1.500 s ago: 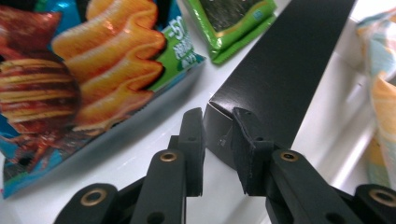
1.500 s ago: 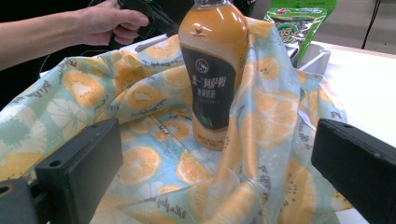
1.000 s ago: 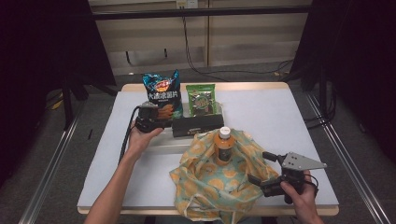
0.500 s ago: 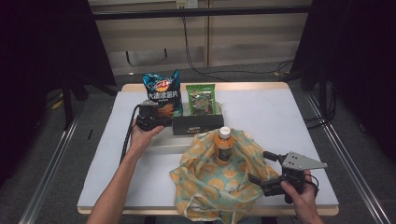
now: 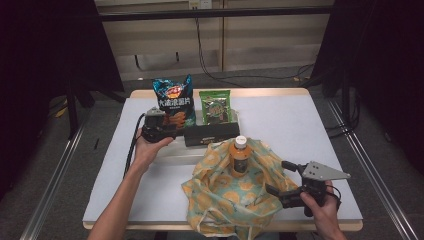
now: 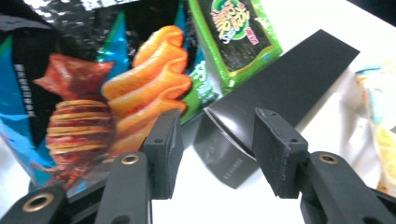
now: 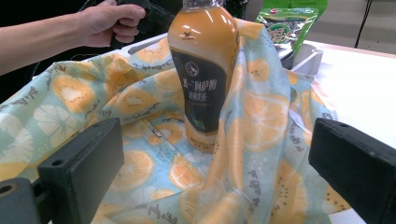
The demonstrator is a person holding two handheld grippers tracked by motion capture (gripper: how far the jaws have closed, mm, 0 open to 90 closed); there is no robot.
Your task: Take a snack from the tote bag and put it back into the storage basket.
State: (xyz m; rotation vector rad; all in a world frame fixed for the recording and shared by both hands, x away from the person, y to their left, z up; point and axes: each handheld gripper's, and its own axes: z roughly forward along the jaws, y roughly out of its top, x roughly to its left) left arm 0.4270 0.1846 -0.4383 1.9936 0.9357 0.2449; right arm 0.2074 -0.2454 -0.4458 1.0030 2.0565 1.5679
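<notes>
A blue chips bag (image 5: 173,102) and a green snack bag (image 5: 215,106) stand at the back of the table behind a black box (image 5: 210,134). My left gripper (image 5: 172,132) is at the chips bag's foot. Its jaws have just been opening and press on nothing. In the left gripper view, the left gripper (image 6: 217,140) has the chips bag (image 6: 84,112) beside one jaw and the black box's corner (image 6: 233,149) showing between the jaws. An orange drink bottle (image 5: 240,156) stands upright in a citrus-print cloth bag (image 5: 225,195). My right gripper (image 5: 277,176) is open at the bag's right edge, facing the bottle (image 7: 205,70).
A white cover (image 5: 310,130) lies over the table. A pale tray (image 7: 306,56) holds the black box and snacks. Metal rails (image 5: 50,190) run along both sides, and cables (image 5: 240,75) lie on the floor behind. The table's right half is bare.
</notes>
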